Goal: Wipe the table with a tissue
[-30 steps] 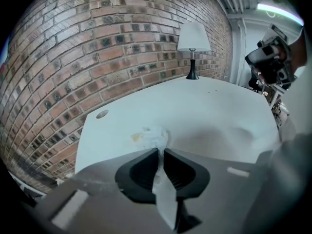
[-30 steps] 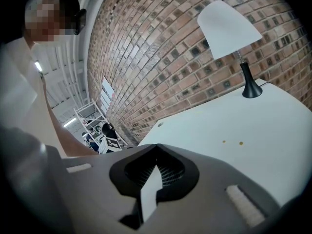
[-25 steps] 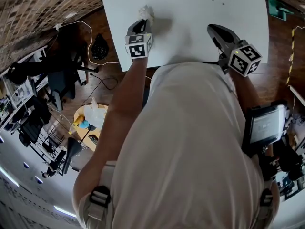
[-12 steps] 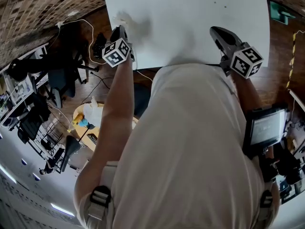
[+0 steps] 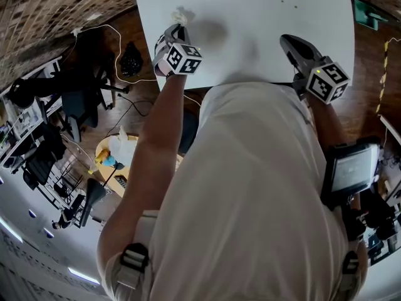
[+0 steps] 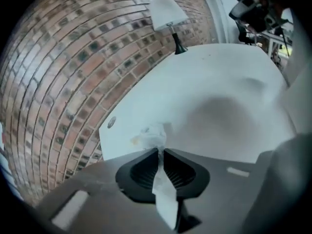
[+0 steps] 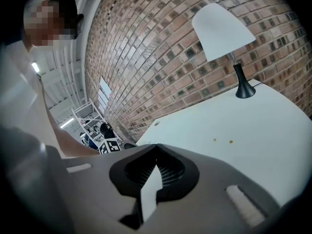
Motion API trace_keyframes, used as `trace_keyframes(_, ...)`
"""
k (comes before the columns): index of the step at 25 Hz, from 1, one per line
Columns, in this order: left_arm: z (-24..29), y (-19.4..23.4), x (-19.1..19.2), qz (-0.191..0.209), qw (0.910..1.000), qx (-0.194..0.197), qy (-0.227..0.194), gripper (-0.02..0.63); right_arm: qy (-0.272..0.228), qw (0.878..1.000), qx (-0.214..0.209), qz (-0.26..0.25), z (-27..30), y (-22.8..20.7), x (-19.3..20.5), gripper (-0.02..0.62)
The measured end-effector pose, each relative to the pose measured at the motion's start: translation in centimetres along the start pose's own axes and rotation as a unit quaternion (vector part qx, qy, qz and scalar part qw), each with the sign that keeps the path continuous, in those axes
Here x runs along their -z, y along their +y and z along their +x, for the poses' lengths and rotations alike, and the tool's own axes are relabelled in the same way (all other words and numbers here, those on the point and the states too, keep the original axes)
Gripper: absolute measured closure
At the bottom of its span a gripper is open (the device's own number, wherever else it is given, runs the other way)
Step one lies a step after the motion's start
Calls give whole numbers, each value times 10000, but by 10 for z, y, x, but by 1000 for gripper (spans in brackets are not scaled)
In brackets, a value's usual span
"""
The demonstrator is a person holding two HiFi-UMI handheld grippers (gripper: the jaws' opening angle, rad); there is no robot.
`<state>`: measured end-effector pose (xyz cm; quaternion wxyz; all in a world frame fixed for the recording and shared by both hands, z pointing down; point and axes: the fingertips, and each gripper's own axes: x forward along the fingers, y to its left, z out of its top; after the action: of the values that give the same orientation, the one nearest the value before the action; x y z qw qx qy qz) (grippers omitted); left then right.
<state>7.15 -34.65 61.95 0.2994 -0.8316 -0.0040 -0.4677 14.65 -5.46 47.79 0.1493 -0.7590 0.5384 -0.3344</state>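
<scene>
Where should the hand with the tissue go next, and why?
Probably slide the left tool, shut on the crumpled white tissue, across the white table toward the small brown specks: the tissue sits near the table's left edge, the specks farther right.

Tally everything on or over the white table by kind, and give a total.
Grippers: 2, the left gripper and the right gripper
Tissue: 1, pinched in the left gripper
Lamp: 1
Small specks: 2
Total: 6
</scene>
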Motion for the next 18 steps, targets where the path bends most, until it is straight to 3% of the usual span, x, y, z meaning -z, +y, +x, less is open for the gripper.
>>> trace_keyframes(6,-8,-29,-30,1171,9927,273,-79,565,-17,10000,17,24,-3,0,-6,588)
trace_keyframes(13,-5,-41,-36,1200,9911,565,-105,565,-4,10000,15,20,1,3,1,588)
trace_keyframes(18,-9,-67,-66,1108,9878,963,-524,565,18,10000,-24,6,2,5,3,588)
